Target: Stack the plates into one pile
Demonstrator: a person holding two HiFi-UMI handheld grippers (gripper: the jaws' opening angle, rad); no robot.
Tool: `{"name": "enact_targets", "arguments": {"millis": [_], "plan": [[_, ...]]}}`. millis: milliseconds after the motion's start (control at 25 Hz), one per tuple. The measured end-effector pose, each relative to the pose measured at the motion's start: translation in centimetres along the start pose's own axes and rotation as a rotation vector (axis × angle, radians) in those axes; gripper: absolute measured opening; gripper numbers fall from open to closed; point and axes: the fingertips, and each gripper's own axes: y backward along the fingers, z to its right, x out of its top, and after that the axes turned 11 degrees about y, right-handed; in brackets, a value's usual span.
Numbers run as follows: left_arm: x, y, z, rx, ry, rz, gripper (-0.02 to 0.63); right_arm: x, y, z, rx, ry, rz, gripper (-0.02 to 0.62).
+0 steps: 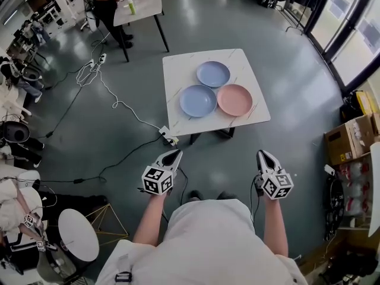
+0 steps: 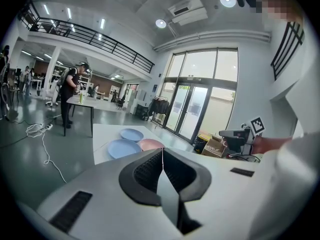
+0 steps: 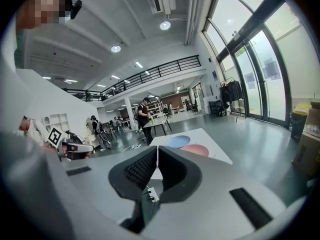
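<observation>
Three plates lie flat and apart on a white square table: a blue plate at the back, a blue plate at the front left, and a pink plate at the front right. My left gripper and right gripper are held in the air well short of the table, both shut and empty. The left gripper view shows the near blue plate, the far blue plate and the pink plate beyond its jaws. In the right gripper view the pink plate and a blue plate lie ahead.
A power strip with white cables lies on the floor by the table's near left corner. A second table with a person beside it stands farther back. Cardboard boxes sit at the right, and a round white stool at the lower left.
</observation>
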Motion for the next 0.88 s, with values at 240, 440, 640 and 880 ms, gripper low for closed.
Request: {"name": "enact_targets", "arguments": {"millis": [240, 440, 640, 880], "plan": [[-0.1, 0.2, -0.6, -0.011, 0.007, -0.010, 0.017, -0.1, -0.8, -1.2, 0.002, -0.020, -0.010, 0.028], [-0.2, 0.0, -1.1, -0.003, 0.015, -0.017, 0.017, -0.3, -1.3, -1.2, 0.011, -0.024, -0.020, 0.028], [-0.5, -0.8, -1.8, 0.011, 0.027, -0.017, 0.017, -0.8, -2.5, -0.5, 0.024, -0.027, -0.034, 0.028], [1.2, -2.8, -1.9, 0.028, 0.033, 0.011, 0.017, -0.2, -5.4, 1.9, 0.050, -0.034, -0.033, 0.028]]}}
